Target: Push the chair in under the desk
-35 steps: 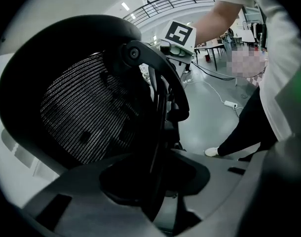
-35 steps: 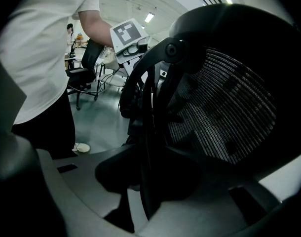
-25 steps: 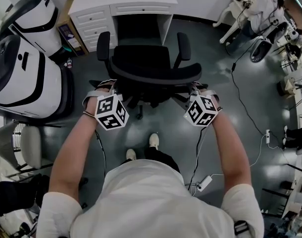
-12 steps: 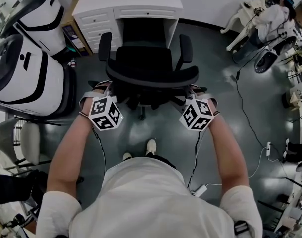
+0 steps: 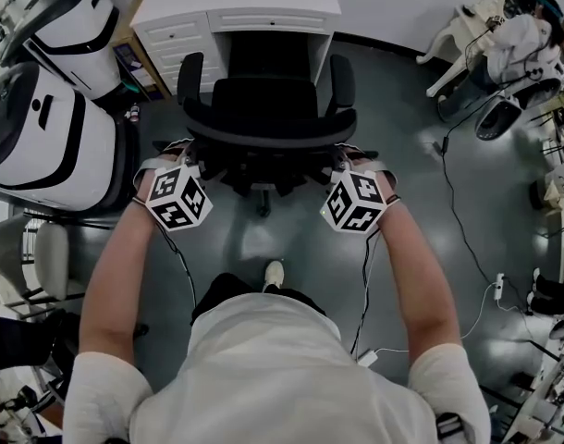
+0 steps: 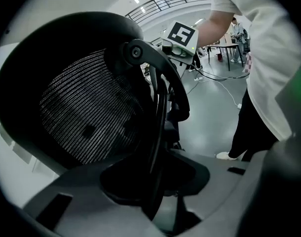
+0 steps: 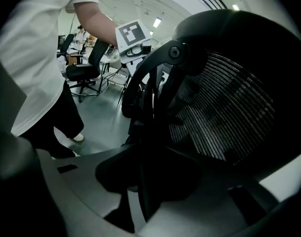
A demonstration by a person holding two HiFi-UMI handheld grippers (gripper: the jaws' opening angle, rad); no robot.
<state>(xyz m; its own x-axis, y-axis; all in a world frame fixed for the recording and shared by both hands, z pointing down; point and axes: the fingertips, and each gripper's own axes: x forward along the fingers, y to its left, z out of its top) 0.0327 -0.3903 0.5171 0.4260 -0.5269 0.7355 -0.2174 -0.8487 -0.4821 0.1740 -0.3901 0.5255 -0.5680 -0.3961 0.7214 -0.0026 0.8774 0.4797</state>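
Chair [image 5: 265, 109] — black, mesh-backed, with armrests — left tongs [image 5: 177, 149] and right tongs [image 5: 348, 154] clamp its backrest rim.

Woven black mesh chair back [image 6: 86, 112], matt plastic frame [image 6: 66, 26], glossy floor [image 5: 263, 239].

On your left stand two big white-and-black machines [image 5: 42, 151], and far to your right sits a person in white [image 5: 521, 37].

A: Floor?
B: Dark grey floor [image 5: 504, 183], glossy, with pale reflections. A white power strip [image 5: 500, 281] lies at the right.
A: Left side?
B: Two big white housings [image 5: 42, 146], black-trimmed. Ceiling strip lights [image 7: 157, 22] are lit.
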